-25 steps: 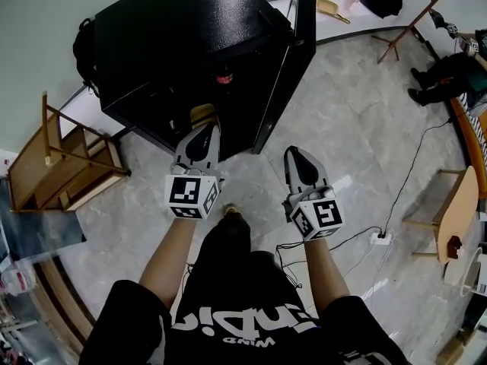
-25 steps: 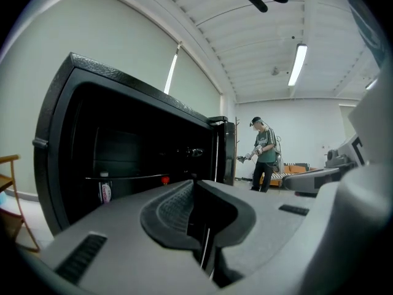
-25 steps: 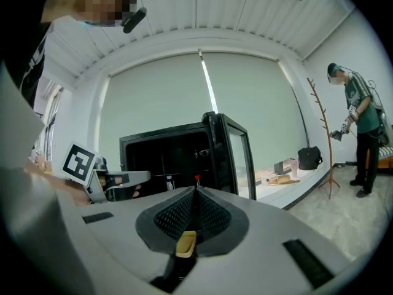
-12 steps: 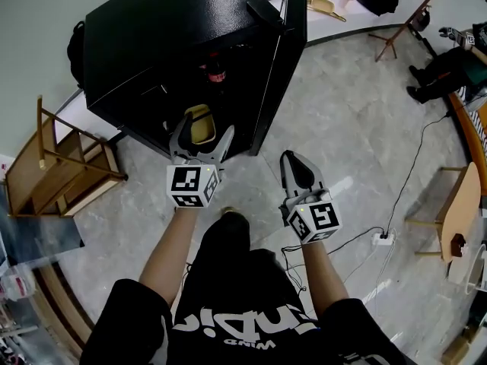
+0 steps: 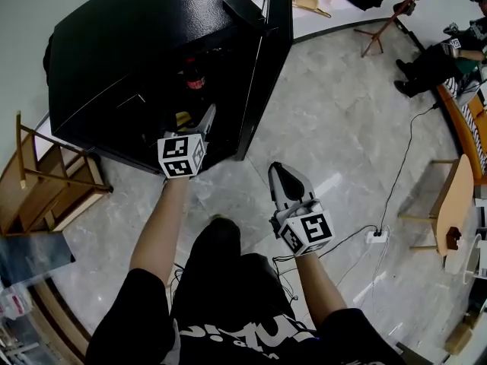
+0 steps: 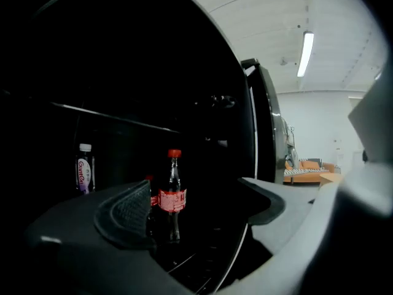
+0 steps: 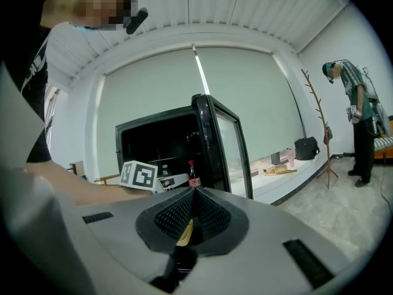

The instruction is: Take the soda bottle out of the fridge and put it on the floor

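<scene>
The black fridge (image 5: 137, 44) stands with its door (image 5: 275, 59) swung open. Inside stands the soda bottle (image 6: 173, 192), dark with a red cap and red label; its cap (image 5: 195, 78) also shows in the head view. My left gripper (image 5: 194, 125) reaches into the fridge mouth. Its jaws have just been opening and stand wide apart (image 6: 196, 195); the bottle is ahead between them, untouched. My right gripper (image 5: 278, 172) hangs outside over the floor, shut on nothing (image 7: 193, 192), with the fridge (image 7: 166, 143) ahead of it.
A white-capped bottle with a purple label (image 6: 85, 169) stands at the left inside the fridge. A wooden frame (image 5: 46, 173) is left of the fridge. A power strip (image 5: 377, 236) with cable lies on the floor at right. A person (image 7: 362, 121) stands near a coat stand (image 5: 388, 17).
My left gripper has gone forward from in front of the fridge into its opening, and its jaws have gone from shut to wide open. The right gripper stays shut, slightly lower.
</scene>
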A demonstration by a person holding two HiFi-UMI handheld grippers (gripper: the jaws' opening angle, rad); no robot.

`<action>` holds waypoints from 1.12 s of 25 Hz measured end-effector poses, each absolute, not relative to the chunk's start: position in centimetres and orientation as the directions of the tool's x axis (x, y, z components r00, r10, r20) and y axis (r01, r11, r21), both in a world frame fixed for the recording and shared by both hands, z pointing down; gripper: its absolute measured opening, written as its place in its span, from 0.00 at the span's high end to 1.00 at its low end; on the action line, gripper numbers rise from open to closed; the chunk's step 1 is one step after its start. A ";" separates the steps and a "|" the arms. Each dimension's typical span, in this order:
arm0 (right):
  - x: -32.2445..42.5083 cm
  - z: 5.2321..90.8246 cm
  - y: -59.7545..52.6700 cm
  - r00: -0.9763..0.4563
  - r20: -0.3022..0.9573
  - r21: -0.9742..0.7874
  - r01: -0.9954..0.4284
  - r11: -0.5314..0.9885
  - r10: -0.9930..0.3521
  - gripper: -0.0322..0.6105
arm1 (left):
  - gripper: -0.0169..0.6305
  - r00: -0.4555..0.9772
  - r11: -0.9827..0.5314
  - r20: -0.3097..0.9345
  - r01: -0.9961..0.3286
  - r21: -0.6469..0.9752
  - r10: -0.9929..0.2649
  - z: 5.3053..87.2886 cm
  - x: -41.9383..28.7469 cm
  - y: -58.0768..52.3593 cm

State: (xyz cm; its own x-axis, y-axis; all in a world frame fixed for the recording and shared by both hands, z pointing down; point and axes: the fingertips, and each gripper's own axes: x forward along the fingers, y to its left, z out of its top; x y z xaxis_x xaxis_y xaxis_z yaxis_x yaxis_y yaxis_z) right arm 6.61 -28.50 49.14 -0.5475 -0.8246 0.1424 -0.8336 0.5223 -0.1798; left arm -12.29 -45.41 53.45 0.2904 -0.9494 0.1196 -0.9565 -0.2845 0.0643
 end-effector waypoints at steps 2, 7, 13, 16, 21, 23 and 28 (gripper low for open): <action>6.6 49.8 -28.8 -0.547 0.148 -0.181 -0.834 0.521 -0.824 0.91 | 0.32 0.280 -0.275 0.129 -0.960 0.056 -0.951 54.7 -12.5 -47.4; 6.7 51.0 -29.3 -0.537 0.171 -0.192 -0.840 0.507 -0.826 0.91 | 0.32 0.238 -0.233 0.162 -0.971 0.050 -0.958 57.3 -13.4 -52.6; 7.4 51.9 -29.6 -0.522 0.196 -0.181 -0.851 0.492 -0.830 0.91 | 0.32 0.234 -0.234 0.204 -0.972 0.023 -0.951 59.3 -13.8 -56.7; 7.7 52.0 -29.7 -0.513 0.202 -0.182 -0.857 0.483 -0.834 0.91 | 0.32 0.250 -0.252 0.214 -0.968 0.018 -0.944 59.6 -14.0 -57.7; 8.0 52.4 -29.9 -0.507 0.211 -0.179 -0.861 0.476 -0.836 0.91 | 0.43 0.280 -0.281 0.208 -0.959 0.026 -0.937 59.5 -13.7 -58.0; 8.1 52.5 -29.9 -0.507 0.210 -0.171 -0.861 0.480 -0.836 0.91 | 0.49 0.288 -0.290 0.210 -0.957 0.023 -0.934 59.5 -13.6 -57.8; 8.8 52.3 -29.2 -0.498 0.207 -0.179 -0.865 0.468 -0.842 0.91 | 0.49 0.278 -0.284 0.226 -0.959 0.008 -0.934 59.3 -13.6 -56.9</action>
